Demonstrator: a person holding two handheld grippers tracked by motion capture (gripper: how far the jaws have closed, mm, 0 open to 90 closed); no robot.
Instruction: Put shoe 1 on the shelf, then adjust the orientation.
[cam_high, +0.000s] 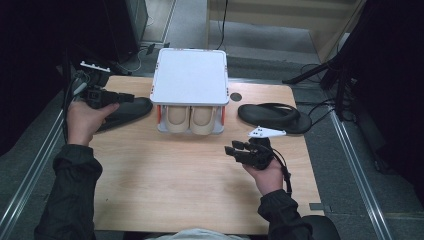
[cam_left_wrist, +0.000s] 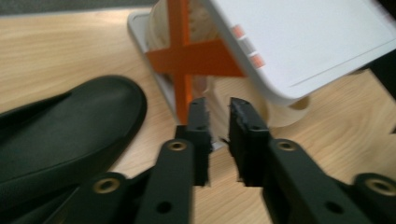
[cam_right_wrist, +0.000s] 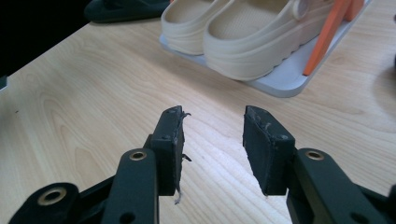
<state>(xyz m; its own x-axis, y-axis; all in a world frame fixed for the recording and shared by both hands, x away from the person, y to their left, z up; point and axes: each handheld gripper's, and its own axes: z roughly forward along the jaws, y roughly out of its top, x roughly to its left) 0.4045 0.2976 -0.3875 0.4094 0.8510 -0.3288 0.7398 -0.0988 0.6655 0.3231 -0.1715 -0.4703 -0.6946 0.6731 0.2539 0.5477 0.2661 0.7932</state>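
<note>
A white two-shelf rack with orange side braces stands at the back middle of the table. A pair of beige clogs sits on its lower shelf. One black slipper lies left of the rack, and a black flip-flop lies to its right. My left gripper hovers over the left slipper's toe end and points at the rack. Its jaws stand a narrow gap apart with nothing between them. My right gripper is open and empty in front of the rack, above bare wood.
The wooden table has bare room in front of the rack. A small round hole sits in the tabletop beside the rack's right side. Cables and dark stands surround the table on the floor.
</note>
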